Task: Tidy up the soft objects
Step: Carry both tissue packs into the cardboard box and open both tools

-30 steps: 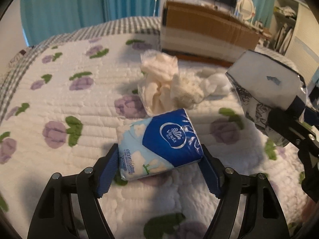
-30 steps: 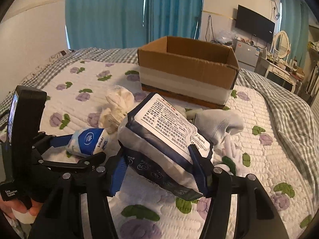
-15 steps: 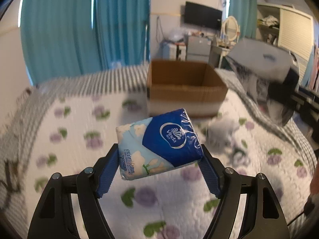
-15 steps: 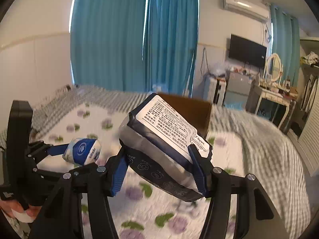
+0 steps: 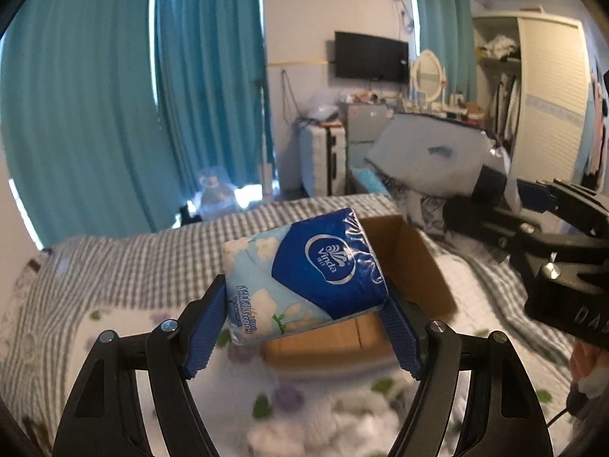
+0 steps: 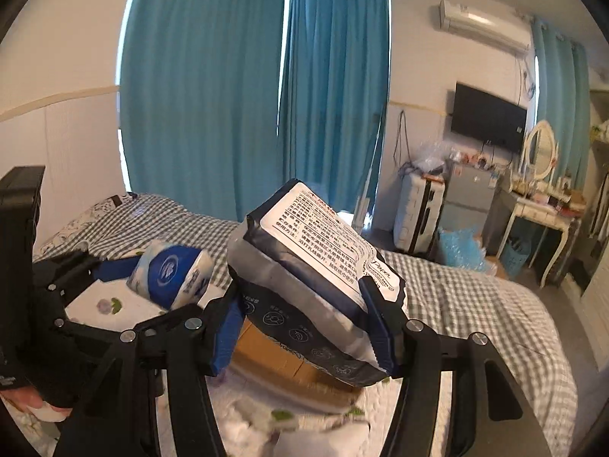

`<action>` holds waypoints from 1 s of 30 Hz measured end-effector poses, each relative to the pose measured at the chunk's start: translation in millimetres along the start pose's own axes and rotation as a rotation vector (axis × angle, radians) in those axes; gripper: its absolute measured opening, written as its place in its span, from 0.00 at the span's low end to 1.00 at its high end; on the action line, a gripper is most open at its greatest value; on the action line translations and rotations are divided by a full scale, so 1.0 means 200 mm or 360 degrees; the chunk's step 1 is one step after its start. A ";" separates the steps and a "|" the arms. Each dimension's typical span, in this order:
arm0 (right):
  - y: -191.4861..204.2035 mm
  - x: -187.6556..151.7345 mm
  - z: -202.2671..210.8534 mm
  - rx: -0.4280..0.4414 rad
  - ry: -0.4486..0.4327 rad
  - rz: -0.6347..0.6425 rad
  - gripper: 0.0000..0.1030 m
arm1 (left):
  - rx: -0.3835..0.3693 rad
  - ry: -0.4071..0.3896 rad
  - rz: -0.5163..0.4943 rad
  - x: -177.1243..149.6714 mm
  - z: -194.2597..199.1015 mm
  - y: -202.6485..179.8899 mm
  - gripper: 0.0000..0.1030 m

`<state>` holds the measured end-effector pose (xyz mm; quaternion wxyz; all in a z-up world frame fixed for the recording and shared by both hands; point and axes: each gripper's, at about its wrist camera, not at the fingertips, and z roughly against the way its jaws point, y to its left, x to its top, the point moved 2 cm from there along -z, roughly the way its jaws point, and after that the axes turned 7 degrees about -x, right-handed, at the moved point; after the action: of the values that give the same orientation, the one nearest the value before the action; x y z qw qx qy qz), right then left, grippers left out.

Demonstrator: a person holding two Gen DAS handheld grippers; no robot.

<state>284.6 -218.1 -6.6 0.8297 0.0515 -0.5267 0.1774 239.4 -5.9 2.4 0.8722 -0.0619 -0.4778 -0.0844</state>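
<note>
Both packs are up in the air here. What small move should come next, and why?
Probably ease the left gripper forward and down until the blue tissue pack hangs over the open cardboard box. The pack is clamped above the box's near wall, not yet inside.

A blue-and-white tissue pack printed with pale flowers, a dark navy wipes packet with a white text label, a brown cardboard box, a white quilt with purple flowers, grey-checked bedding and teal curtains.
</note>
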 end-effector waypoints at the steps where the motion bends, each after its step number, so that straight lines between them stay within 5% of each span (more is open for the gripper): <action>1: -0.02 0.00 -0.07 -0.0002 0.0016 -0.0002 0.56 | 0.0003 0.0015 0.0000 0.02 -0.07 0.01 0.73; 5: -0.09 -0.03 -0.35 0.0038 0.0104 -0.0067 0.56 | -0.0015 0.0069 -0.0044 0.03 -0.33 0.04 0.73; 10: -0.16 -0.08 -0.56 0.0098 0.0182 -0.0124 0.58 | -0.0178 0.0137 -0.0066 0.00 -0.50 0.04 0.75; 14: -0.17 -0.11 -0.61 0.0100 0.0183 -0.0153 0.71 | -0.0193 0.0116 -0.0077 -0.03 -0.52 0.05 0.76; 15: -0.18 -0.11 -0.61 0.0101 0.0177 -0.0173 0.81 | -0.0166 0.0118 -0.0052 -0.03 -0.52 0.05 0.76; 22: -0.19 -0.05 -0.46 0.0034 0.0125 -0.0181 0.85 | -0.0115 0.0103 0.0025 0.02 -0.39 0.06 0.76; 30: -0.21 0.13 0.04 -0.0035 0.0011 -0.0155 0.85 | -0.0071 -0.0061 -0.0004 0.17 0.06 0.00 0.76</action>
<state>302.7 -252.6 23.6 0.8397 0.0673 -0.5227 0.1312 246.9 -6.7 37.8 0.8612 -0.0823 -0.4924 -0.0950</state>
